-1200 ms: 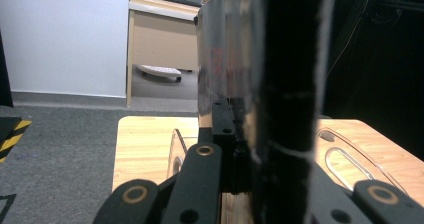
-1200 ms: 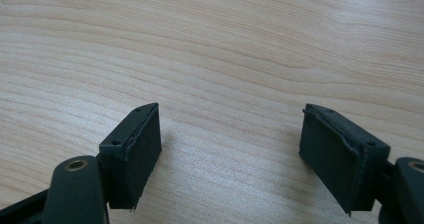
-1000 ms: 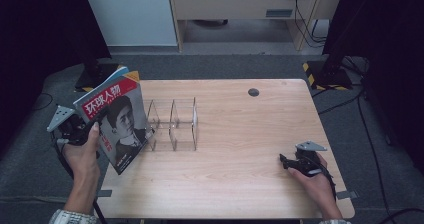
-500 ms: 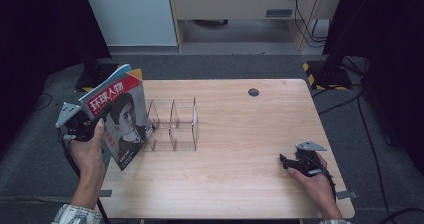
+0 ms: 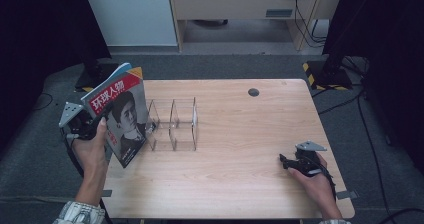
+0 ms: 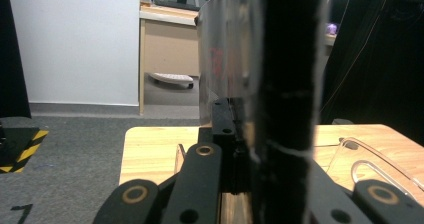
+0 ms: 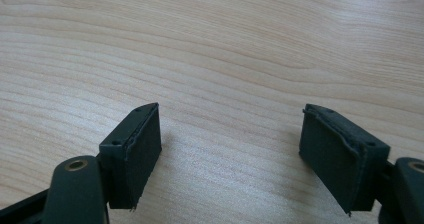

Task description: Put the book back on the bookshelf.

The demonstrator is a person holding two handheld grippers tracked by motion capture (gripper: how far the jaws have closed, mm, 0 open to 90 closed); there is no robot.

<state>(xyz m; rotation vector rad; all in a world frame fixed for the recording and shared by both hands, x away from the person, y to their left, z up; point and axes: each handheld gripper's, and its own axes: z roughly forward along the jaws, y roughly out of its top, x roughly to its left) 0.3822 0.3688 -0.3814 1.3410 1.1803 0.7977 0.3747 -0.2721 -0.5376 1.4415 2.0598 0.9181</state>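
A magazine (image 5: 121, 114) with a red title band and a portrait on its cover stands tilted at the table's left edge, its lower corner near the tabletop. My left gripper (image 5: 86, 126) is shut on its left side, and a thumb rests on the cover. In the left gripper view the magazine (image 6: 227, 54) rises edge-on between the jaws, which press on it. A clear acrylic divider rack (image 5: 172, 124) stands just right of the magazine. My right gripper (image 5: 290, 163) rests low over the table's front right part, and its pads (image 7: 137, 149) stand wide apart over bare wood with nothing between them.
The wooden table (image 5: 240, 134) has a round dark cable hole (image 5: 253, 92) near its back edge. Behind the table are a white panel (image 5: 130, 14) and a wooden desk. A yellow-and-black striped stand base (image 5: 325, 71) sits on the grey carpet at back right.
The left hand has carried the magazine a little to the right, closer to the rack. The right gripper has kept still.
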